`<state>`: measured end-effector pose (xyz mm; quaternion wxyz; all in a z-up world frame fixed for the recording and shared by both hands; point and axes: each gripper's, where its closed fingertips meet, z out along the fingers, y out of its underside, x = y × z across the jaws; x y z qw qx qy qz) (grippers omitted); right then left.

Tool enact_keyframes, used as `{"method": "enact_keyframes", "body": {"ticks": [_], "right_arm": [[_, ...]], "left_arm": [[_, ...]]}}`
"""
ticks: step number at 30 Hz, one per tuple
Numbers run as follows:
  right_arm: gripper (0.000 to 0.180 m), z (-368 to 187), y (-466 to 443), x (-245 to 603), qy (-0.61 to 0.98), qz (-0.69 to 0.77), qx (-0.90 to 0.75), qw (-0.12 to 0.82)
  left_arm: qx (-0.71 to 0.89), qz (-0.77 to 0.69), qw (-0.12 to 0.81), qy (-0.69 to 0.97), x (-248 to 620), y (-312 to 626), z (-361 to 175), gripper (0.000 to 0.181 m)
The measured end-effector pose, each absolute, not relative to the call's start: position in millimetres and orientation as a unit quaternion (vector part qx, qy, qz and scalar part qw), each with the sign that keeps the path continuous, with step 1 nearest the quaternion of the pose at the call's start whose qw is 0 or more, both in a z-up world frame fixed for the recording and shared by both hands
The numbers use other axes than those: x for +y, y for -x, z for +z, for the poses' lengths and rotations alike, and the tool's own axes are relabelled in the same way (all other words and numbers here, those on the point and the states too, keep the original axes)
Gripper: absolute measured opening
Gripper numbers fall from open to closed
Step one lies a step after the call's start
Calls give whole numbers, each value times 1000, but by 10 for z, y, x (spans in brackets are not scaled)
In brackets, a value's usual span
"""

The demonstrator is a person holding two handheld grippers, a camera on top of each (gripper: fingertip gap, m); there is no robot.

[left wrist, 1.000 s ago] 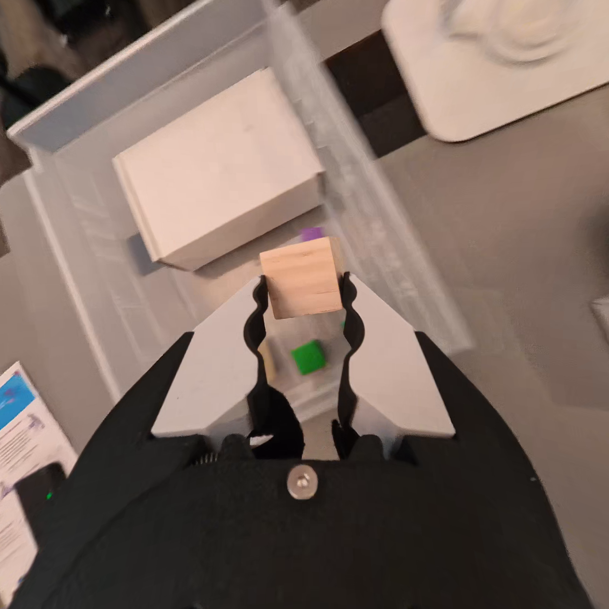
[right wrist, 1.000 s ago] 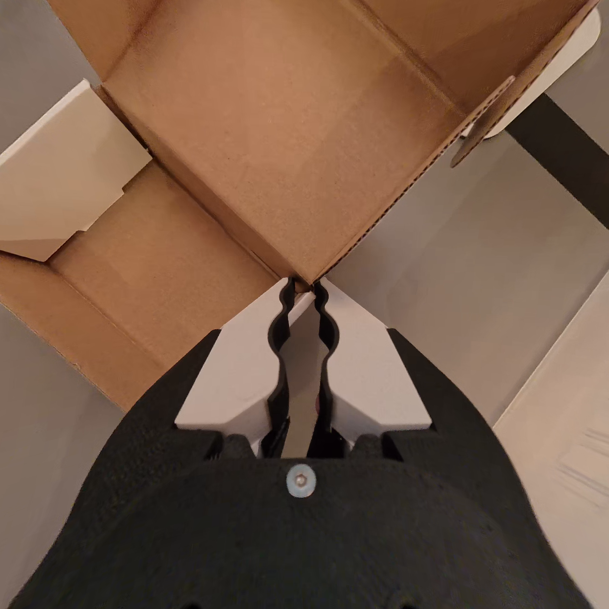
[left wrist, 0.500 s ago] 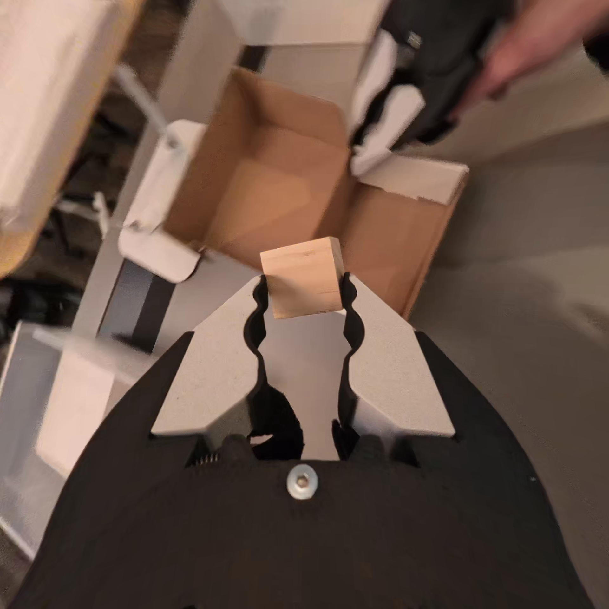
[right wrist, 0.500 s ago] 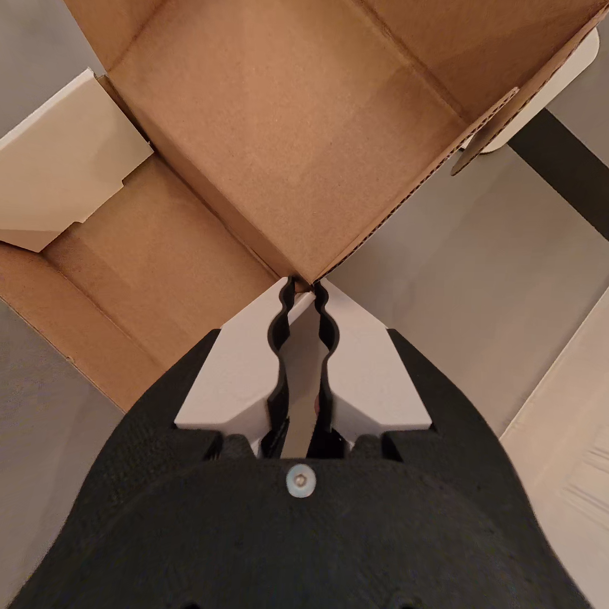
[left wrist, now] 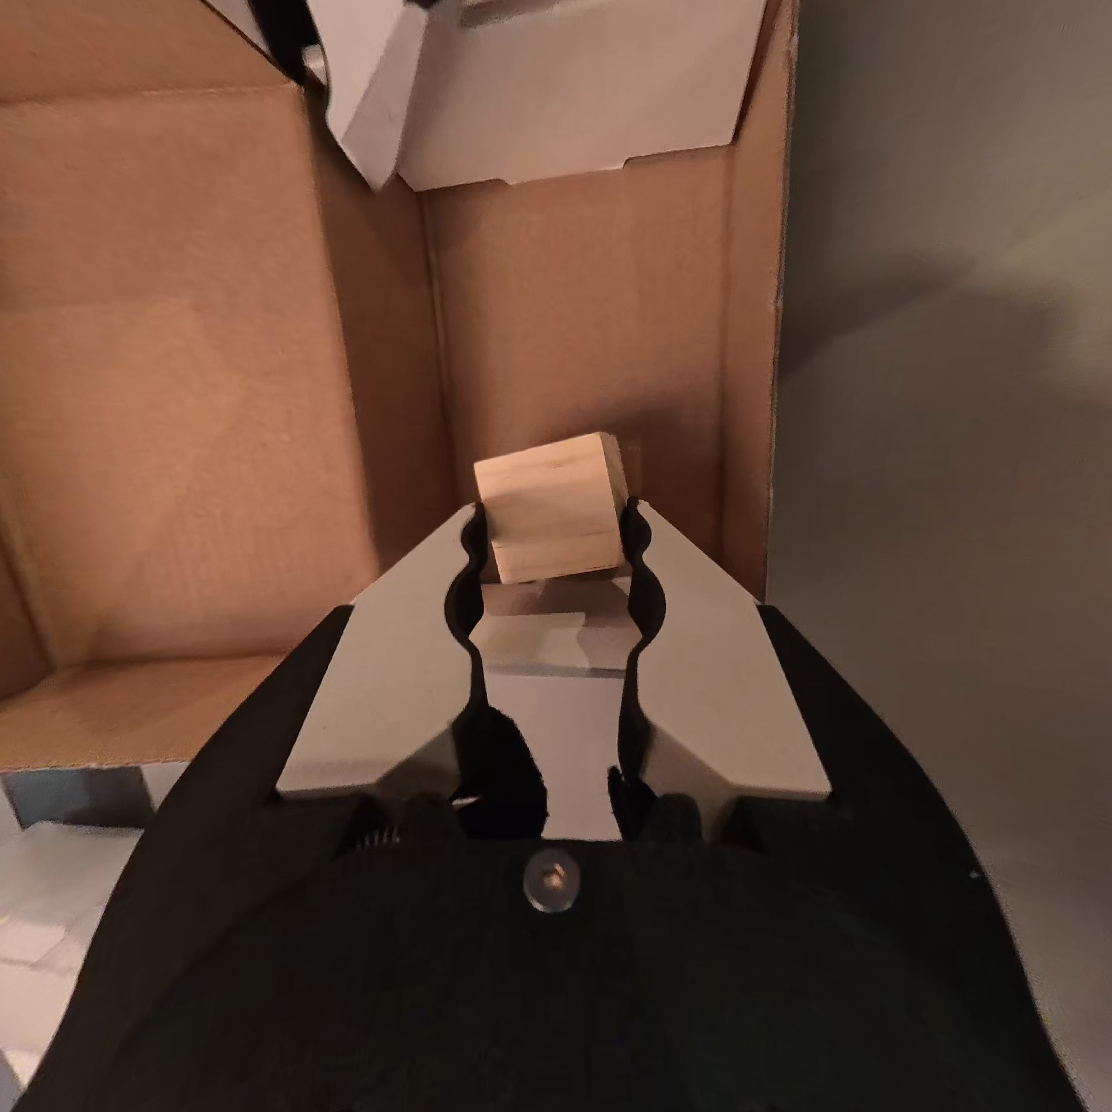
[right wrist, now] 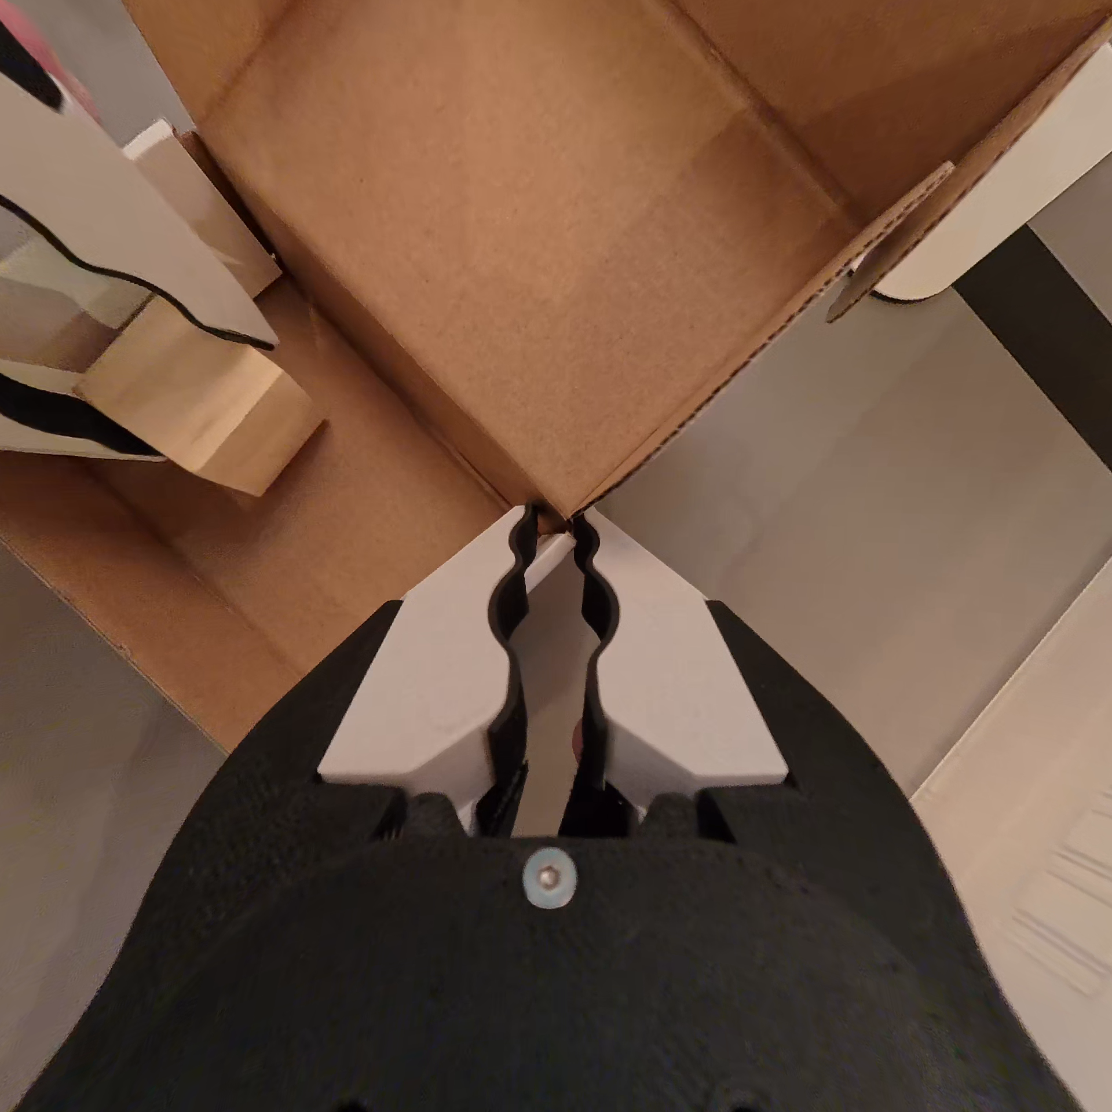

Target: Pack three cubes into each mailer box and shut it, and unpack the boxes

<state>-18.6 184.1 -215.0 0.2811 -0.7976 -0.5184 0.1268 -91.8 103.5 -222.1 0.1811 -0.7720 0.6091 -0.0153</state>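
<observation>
Grey bench (left wrist: 963,421) shows beside an open brown mailer box (right wrist: 541,240). Left claw (left wrist: 553,523) squeezes a plain wooden cube (left wrist: 550,511) low inside it, maybe touching the floor. Right claw (right wrist: 552,523) pinches the box's near corner.

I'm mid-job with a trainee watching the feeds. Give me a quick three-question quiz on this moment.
1. True or false: the left gripper holds a plain wooden cube over the inside of the open mailer box.
2. Which part of the box is the right gripper pinching? A) a corner of the raised lid B) the box floor C) a cube
3. Fill in: besides the held cube, the number of cubes seen lying on the box floor in either view is ___.

Key: 1 true; 2 A; 3 zero.
</observation>
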Motion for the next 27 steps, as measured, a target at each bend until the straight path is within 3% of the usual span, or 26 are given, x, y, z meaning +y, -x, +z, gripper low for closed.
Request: {"method": "enact_keyframes", "body": {"ticks": [3,8,12,17,21,27], "right_arm": [[10,-2150,184,1841,798,128,-518,281],[10,-2151,180,1840,798,128,-517,282],[10,-2152,175,1842,798,129,-517,282],[10,-2152,172,1843,796,129,-520,283],[10,-2148,184,1841,794,129,-522,284],[11,-2146,186,1842,794,132,-520,286]], "left_arm": [[615,-31,196,763,1032,887,-2200,44],[603,-27,241,760,1037,948,-2046,60],[563,3,306,768,996,1363,-1579,50],[448,90,349,818,1263,2669,-1066,38],[338,90,296,889,1532,3493,-1349,47],[347,119,243,898,1839,3859,-1882,46]]}}
